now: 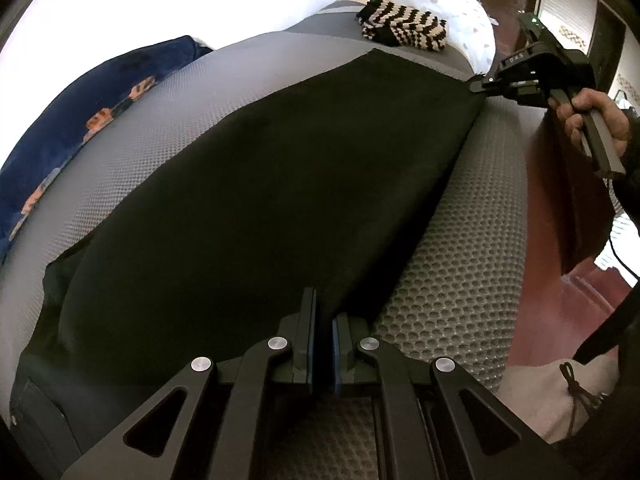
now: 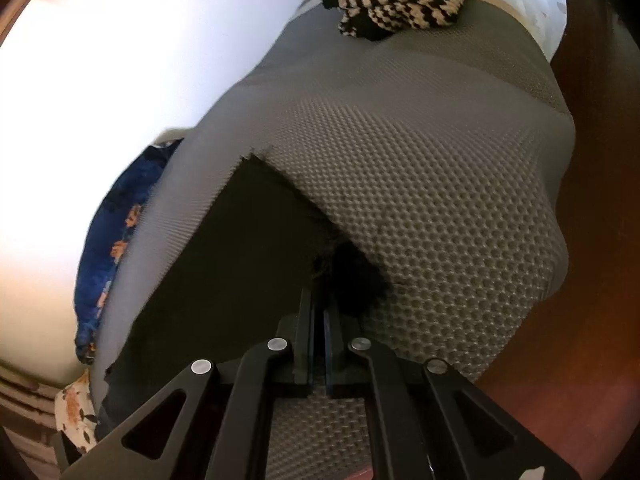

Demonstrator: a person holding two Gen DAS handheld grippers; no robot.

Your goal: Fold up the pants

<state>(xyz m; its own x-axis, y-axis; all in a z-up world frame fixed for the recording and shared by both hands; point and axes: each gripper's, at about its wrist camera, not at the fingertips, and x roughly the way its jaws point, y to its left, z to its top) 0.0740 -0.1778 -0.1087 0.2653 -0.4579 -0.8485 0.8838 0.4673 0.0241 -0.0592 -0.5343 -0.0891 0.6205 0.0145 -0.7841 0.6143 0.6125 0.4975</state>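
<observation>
- pants flat on grey mesh mattress, long edge along near side
- L gripper clamped on near-edge fabric
- R gripper clamped on far hem corner
- lift both evenly, keep edge taut

Both fisheye views bend hard at the edges, with dark corners. Left of the grey mattress, the white wall is blown out by glare. The black pants lose all detail. The right wrist view is slightly motion-blurred.
</observation>
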